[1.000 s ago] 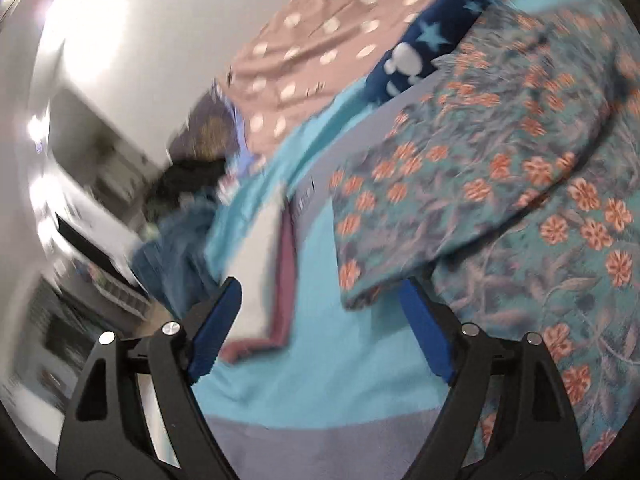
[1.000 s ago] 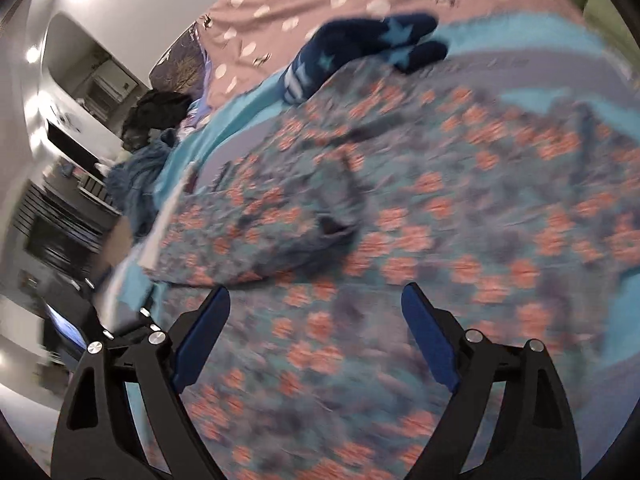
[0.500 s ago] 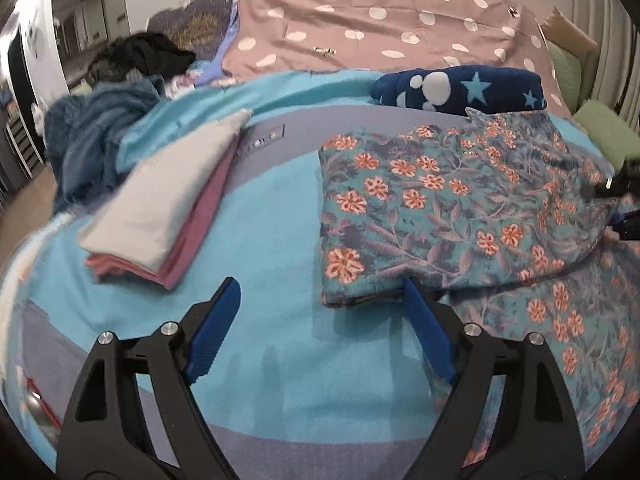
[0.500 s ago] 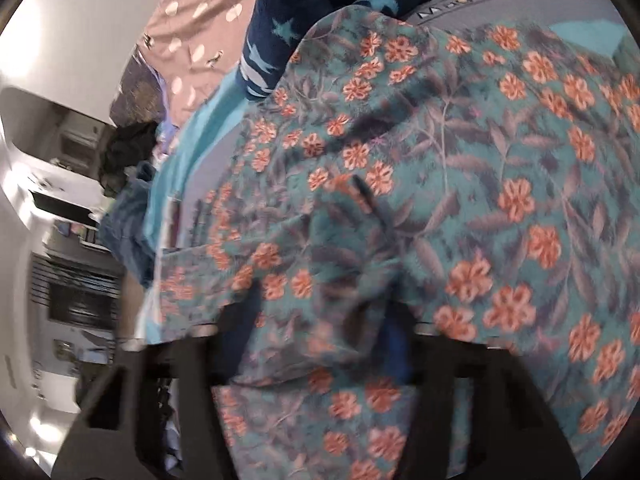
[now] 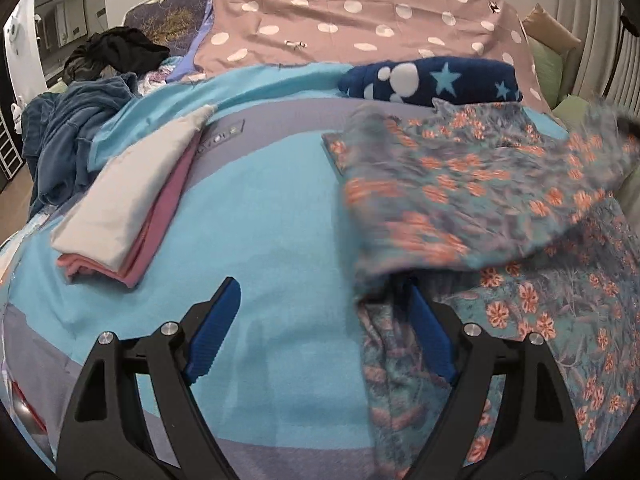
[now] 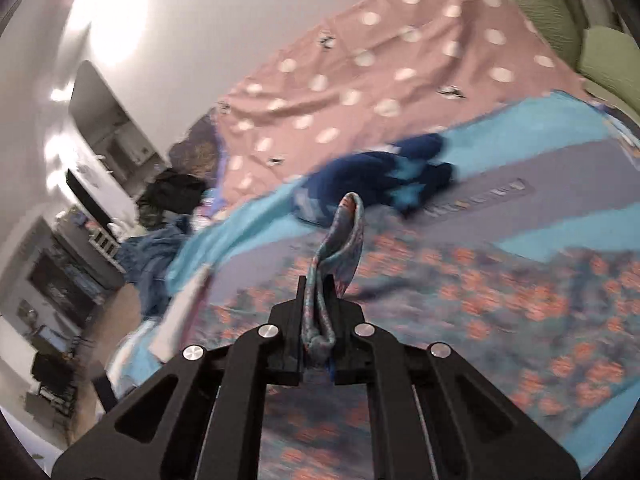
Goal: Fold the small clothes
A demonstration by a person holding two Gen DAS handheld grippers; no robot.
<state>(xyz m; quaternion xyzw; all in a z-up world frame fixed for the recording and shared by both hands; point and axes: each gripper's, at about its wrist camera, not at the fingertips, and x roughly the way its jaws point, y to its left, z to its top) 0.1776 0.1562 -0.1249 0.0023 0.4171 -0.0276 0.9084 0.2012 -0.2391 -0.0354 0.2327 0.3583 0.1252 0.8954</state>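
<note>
Right wrist: right hand-held gripper [image 6: 316,312] pinches floral garment [image 6: 500,300]; left hand-held gripper [image 5: 320,320] spread wide, empty; no legible writing.

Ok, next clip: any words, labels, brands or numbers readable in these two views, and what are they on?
None can be read.
Printed strip on the grey band of the bedcover: pale marks, too small to read.
The same strip in the right wrist view: blurred by motion, unreadable.
Floral garment, folded pile: no text visible.
</note>
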